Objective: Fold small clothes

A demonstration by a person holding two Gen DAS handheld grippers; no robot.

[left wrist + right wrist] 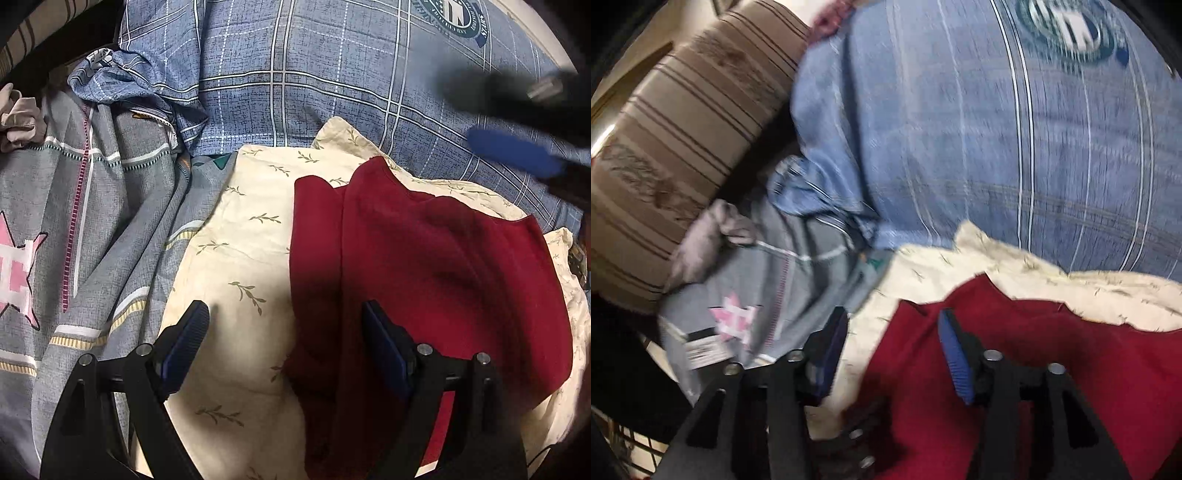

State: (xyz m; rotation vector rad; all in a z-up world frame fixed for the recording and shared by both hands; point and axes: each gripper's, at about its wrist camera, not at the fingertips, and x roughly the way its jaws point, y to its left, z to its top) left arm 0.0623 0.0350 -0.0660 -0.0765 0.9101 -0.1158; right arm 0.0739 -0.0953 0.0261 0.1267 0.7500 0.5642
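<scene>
A dark red garment [436,266] lies folded on a cream pillow with a leaf print [243,243]. My left gripper [284,314] is open and empty, hovering over the garment's left edge, one finger over the pillow and one over the red cloth. My right gripper [892,325] is open and empty above the same garment [1071,369]; the view is blurred by motion. In the left wrist view the right gripper [517,122] shows blurred at the upper right, above the bedding.
A blue checked duvet [332,74] lies behind the pillow. A grey quilt with a pink star [74,240] lies at the left. A brown striped cushion [676,147] stands at the far left, with a crumpled pale cloth [701,240] beside it.
</scene>
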